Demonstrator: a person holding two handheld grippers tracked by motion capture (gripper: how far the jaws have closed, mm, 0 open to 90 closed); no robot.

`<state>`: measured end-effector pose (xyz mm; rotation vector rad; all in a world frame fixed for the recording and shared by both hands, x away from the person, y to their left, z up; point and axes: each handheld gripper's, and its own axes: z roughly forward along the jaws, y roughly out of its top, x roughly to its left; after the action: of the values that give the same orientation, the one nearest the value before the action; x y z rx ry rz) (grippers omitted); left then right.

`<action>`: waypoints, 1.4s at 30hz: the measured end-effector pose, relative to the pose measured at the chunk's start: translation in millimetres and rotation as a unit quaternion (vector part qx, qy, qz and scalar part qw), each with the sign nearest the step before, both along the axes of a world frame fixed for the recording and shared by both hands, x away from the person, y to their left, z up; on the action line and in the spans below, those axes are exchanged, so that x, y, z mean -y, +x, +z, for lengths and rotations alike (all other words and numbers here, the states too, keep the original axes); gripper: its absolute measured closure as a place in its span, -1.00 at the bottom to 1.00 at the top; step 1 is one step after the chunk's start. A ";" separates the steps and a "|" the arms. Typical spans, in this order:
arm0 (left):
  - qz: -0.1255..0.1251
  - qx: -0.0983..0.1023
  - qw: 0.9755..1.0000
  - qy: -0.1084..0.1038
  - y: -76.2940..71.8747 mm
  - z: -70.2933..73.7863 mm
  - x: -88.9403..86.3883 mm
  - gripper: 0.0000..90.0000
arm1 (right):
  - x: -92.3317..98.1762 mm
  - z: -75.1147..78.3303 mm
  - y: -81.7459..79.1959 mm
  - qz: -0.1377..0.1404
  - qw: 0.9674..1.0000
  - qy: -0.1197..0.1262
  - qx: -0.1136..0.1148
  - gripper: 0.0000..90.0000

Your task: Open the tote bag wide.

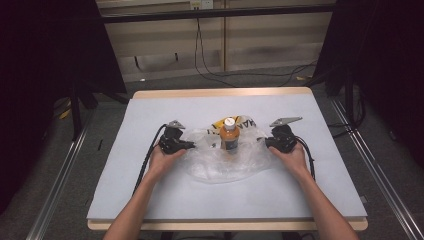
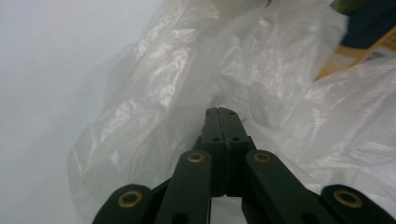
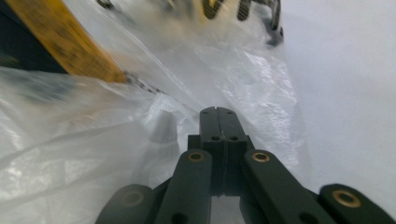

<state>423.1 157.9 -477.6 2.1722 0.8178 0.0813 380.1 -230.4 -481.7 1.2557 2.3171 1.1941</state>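
Note:
An orange bottle (image 1: pixel 229 137) with a white cap stands upright in the middle of a crumpled clear plastic bag (image 1: pixel 215 167) on the table. My left gripper (image 1: pixel 192 145) is at the bag's left edge. Its jaws are shut, and the film (image 2: pixel 187 79) puckers at the tips (image 2: pixel 219 111). At the bag's right edge, my right gripper (image 1: pixel 266 142) is likewise shut, with folds of the film (image 3: pixel 70 149) gathering at its tips (image 3: pixel 217 110). A yellow and black packet (image 1: pixel 243 123) lies behind the bottle, partly under the plastic.
A pale grey mat (image 1: pixel 150 195) covers the wooden table (image 1: pixel 220 93). Bare mat lies in front of the bag and to both sides. Cables trail from each gripper toward the near edge. Dark stands and a grey floor surround the table.

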 end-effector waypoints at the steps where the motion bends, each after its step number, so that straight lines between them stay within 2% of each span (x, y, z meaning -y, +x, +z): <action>1: 0.000 0.000 1.000 0.000 0.0 0.0 0.0 1.00 | 0.0 0.0 0.0 0.000 1.000 0.000 0.000 1.00; 4: 0.003 0.005 1.000 -0.023 -3.9 10.0 -6.3 1.00 | 0.9 14.6 -1.1 0.006 1.000 0.026 0.013 1.00; 5: 0.001 0.008 0.999 -0.034 -5.7 14.4 -8.6 1.00 | 0.9 14.6 -1.1 0.006 1.000 0.026 0.013 1.00; 6: 0.000 0.012 0.999 -0.044 -8.1 18.5 -9.7 1.00 | 1.6 21.8 -1.4 0.006 0.999 0.040 0.019 1.00; 9: -0.011 0.029 0.999 -0.040 -17.2 30.1 -10.3 1.00 | 2.0 28.3 -0.9 0.009 0.999 0.047 0.024 1.00; 12: -0.021 0.039 0.998 -0.051 -24.4 38.0 -7.7 1.00 | 1.7 37.3 0.3 0.015 0.998 0.052 0.027 1.00; 18: -0.054 0.051 0.996 -0.042 -30.2 50.2 15.5 1.00 | 0.1 57.8 5.8 0.032 0.998 0.053 0.024 1.00; 19: -0.060 0.047 0.996 -0.042 -29.5 51.3 20.6 1.00 | -0.8 61.5 7.5 0.038 0.998 0.053 0.025 1.00; 22: -0.077 0.044 0.996 -0.026 -26.2 51.7 38.4 1.00 | -7.4 69.4 13.0 0.063 0.997 0.044 0.011 1.00; 24: -0.084 0.038 0.995 -0.029 -23.7 49.3 50.6 1.00 | -14.3 71.4 18.0 0.078 0.996 0.035 -0.004 1.00; 25: -0.089 0.036 0.995 -0.022 -22.6 47.8 56.5 1.00 | -18.1 71.1 20.8 0.087 0.996 0.032 -0.009 1.00; 26: -0.092 0.035 0.995 -0.017 -21.8 44.9 62.7 1.00 | -25.6 68.0 26.3 0.100 0.994 0.027 -0.027 1.00; 27: -0.099 0.027 0.995 0.006 -21.2 43.8 67.0 1.00 | -29.6 65.6 29.0 0.106 0.993 0.023 -0.038 1.00; 28: -0.106 0.020 0.994 0.011 -20.7 39.7 71.4 1.00 | -29.6 65.6 29.0 0.106 0.993 0.023 -0.038 1.00; 29: -0.111 0.019 0.993 0.027 -21.2 36.8 74.9 1.00 | -33.8 62.6 31.6 0.113 0.992 0.017 -0.048 1.00; 30: -0.111 0.015 0.993 0.028 -23.0 32.0 78.1 1.00 | -38.3 59.7 33.8 0.119 0.991 0.010 -0.054 1.00; 31: -0.120 0.012 0.992 0.040 -23.5 29.5 79.2 1.00 | -42.9 56.7 35.9 0.127 0.990 0.005 -0.063 1.00; 33: -0.123 0.003 0.991 0.048 -27.7 23.1 80.3 1.00 | -51.0 49.2 39.2 0.136 0.987 -0.008 -0.080 1.00; 34: -0.126 0.002 0.991 0.049 -29.9 19.2 81.1 1.00 | -57.0 38.1 43.4 0.143 0.985 -0.018 -0.096 1.00; 35: -0.129 -0.002 0.990 0.051 -32.4 15.5 82.0 1.00 | -57.0 38.1 43.4 0.143 0.985 -0.018 -0.096 1.00; 36: -0.135 -0.002 0.990 0.050 -35.0 12.2 82.7 1.00 | -61.7 27.6 46.8 0.141 0.982 -0.028 -0.122 1.00; 38: -0.145 -0.002 0.988 0.056 -39.9 9.5 83.9 1.00 | -63.3 22.8 49.4 0.143 0.981 -0.030 -0.125 1.00; 42: -0.172 -0.001 0.982 0.073 -50.3 7.7 88.4 1.00 | -72.3 5.9 61.2 0.143 0.978 -0.035 -0.151 1.00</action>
<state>372.8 69.5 -469.9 2.4224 0.4384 -0.0379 441.3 -158.1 -475.7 1.1795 2.8141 1.0496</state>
